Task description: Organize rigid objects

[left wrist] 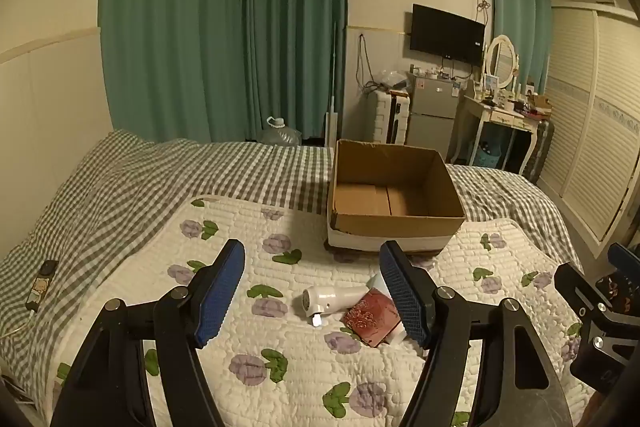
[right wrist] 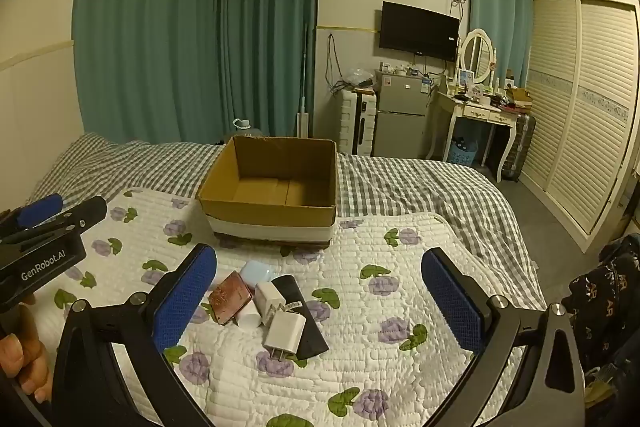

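Note:
A small pile of rigid items lies on the floral quilt. In the right wrist view it holds a dark red box (right wrist: 230,297), a pale blue case (right wrist: 256,273), two white chargers (right wrist: 284,333), a white tube (right wrist: 248,319) and a flat black item (right wrist: 300,319). The left wrist view shows a white handheld device (left wrist: 328,301) beside the red box (left wrist: 372,317). Behind the pile stands an open cardboard box (left wrist: 396,223) (right wrist: 268,213) with nothing inside. My left gripper (left wrist: 312,291) and right gripper (right wrist: 320,299) hover above the pile, both open and holding nothing.
The bed has a grey checked cover (left wrist: 240,171) under the quilt. A phone with a cable (left wrist: 42,285) lies at the bed's left edge. A fridge (right wrist: 400,115), a dressing table (right wrist: 480,111) and a wardrobe (right wrist: 580,107) stand beyond the bed. A hand (right wrist: 20,347) holds the left gripper.

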`<state>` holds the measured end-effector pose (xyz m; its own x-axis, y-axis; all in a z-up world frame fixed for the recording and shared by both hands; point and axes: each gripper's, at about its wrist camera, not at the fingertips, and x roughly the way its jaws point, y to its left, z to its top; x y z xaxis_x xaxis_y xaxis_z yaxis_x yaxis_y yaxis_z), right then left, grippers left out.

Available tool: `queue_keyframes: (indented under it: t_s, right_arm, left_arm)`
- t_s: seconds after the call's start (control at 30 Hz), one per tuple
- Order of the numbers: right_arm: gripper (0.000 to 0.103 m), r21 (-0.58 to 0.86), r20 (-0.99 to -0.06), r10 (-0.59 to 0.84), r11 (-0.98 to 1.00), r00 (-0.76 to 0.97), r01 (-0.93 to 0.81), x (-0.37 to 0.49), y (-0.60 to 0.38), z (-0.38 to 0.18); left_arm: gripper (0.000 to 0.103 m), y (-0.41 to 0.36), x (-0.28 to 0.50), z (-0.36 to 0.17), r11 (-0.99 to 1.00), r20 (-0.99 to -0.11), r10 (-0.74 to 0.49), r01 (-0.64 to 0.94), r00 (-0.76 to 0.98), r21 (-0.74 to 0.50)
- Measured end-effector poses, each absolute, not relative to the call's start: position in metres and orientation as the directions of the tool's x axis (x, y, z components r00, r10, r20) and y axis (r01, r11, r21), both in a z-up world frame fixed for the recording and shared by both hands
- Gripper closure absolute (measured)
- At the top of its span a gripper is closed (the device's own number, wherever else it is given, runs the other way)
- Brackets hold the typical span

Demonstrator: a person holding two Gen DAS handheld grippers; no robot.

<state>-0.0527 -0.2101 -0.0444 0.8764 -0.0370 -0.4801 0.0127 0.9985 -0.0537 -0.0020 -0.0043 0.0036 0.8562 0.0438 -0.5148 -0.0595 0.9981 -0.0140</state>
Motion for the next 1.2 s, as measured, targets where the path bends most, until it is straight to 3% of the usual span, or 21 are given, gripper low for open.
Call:
queue_keyframes:
  t_s: [1.2]
  right_arm:
    - [0.0, -0.05, -0.477, -0.027, 0.999, 0.878, 0.004, -0.053, -0.205, -0.04]
  left_arm:
    - [0.03, -0.01, -0.005, 0.007, 0.998, -0.484, 0.044, -0.055, 0.874, -0.009]
